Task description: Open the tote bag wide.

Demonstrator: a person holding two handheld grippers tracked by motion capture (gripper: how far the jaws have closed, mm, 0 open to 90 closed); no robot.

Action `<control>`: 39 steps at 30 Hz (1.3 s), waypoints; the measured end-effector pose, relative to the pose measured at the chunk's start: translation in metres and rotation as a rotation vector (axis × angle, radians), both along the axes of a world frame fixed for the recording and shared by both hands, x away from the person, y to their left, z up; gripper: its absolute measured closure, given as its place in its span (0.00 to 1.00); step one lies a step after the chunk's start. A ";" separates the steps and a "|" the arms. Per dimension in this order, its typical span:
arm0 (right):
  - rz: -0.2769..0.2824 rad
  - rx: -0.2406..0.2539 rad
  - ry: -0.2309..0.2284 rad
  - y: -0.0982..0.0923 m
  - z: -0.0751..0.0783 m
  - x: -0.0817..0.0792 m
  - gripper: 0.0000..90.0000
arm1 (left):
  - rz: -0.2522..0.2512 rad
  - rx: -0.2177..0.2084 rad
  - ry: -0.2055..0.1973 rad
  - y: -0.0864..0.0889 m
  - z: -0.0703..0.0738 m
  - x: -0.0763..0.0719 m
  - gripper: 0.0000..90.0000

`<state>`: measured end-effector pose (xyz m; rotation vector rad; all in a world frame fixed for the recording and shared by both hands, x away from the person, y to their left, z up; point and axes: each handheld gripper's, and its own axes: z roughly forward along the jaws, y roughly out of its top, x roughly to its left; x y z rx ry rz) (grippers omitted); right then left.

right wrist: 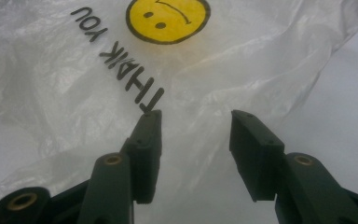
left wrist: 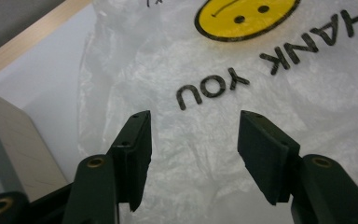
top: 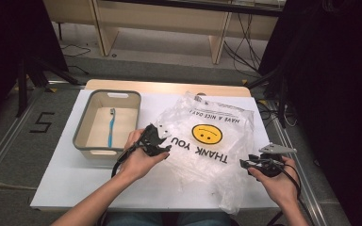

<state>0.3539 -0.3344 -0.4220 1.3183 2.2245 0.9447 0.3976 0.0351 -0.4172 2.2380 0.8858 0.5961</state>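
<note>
Two pairs of jaws stand apart over a clear plastic bag, holding nothing.

Both my left gripper (left wrist: 193,128) and my right gripper (right wrist: 193,126) have their black jaws well parted, with only air between the pads; neither touches the plastic bag (top: 207,146) below. It lies crumpled and flat on the white table (top: 75,179), printed with a yellow smiley and "THANK YOU", upside down from my side. My left gripper hovers at its left edge, my right at its right edge. I judge the bag is laid out, not yet opened; next I must pinch its rim. Beside it, left, a toothbrush (top: 111,127) lies in a grey-rimmed bin (top: 82,129).
</note>
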 end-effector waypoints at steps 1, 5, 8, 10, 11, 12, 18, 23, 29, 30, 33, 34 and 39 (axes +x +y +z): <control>-0.008 -0.008 -0.004 -0.002 0.001 -0.001 0.61 | -0.008 0.004 0.002 -0.001 -0.002 -0.002 0.49; -0.060 -0.024 0.019 -0.014 0.005 -0.002 0.59 | -0.036 0.019 0.022 -0.001 -0.006 -0.007 0.50; -0.060 -0.019 0.015 -0.017 0.004 -0.003 0.59 | -0.042 0.019 0.031 -0.001 -0.009 -0.009 0.50; -0.019 -0.015 0.009 -0.013 0.001 -0.002 0.58 | -0.047 0.021 0.050 -0.001 -0.013 -0.011 0.50; 0.002 -0.011 0.008 -0.009 0.000 -0.001 0.57 | -0.047 0.021 0.050 -0.001 -0.013 -0.011 0.49; 0.023 -0.008 0.009 -0.005 -0.001 0.000 0.57 | -0.050 0.021 0.060 0.000 -0.015 -0.014 0.49; 0.193 -0.003 0.003 0.029 -0.005 0.006 0.54 | -0.085 0.020 0.082 0.000 -0.023 -0.026 0.49; 0.343 -0.021 0.047 0.066 -0.014 0.012 0.52 | -0.126 0.029 0.109 -0.001 -0.031 -0.037 0.49; 0.455 -0.050 0.105 0.096 -0.030 0.020 0.52 | -0.147 0.016 0.129 -0.001 -0.039 -0.046 0.49; 0.462 -0.054 0.111 0.098 -0.032 0.021 0.52 | -0.150 0.010 0.132 -0.002 -0.041 -0.048 0.49; 0.497 -0.070 0.135 0.104 -0.039 0.025 0.52 | -0.161 -0.005 0.153 -0.005 -0.046 -0.051 0.50; 0.506 -0.072 0.144 0.105 -0.041 0.025 0.53 | -0.173 -0.004 0.160 -0.006 -0.047 -0.051 0.51; 0.543 -0.111 0.186 0.111 -0.048 0.026 0.57 | -0.198 -0.007 0.187 -0.013 -0.054 -0.054 0.58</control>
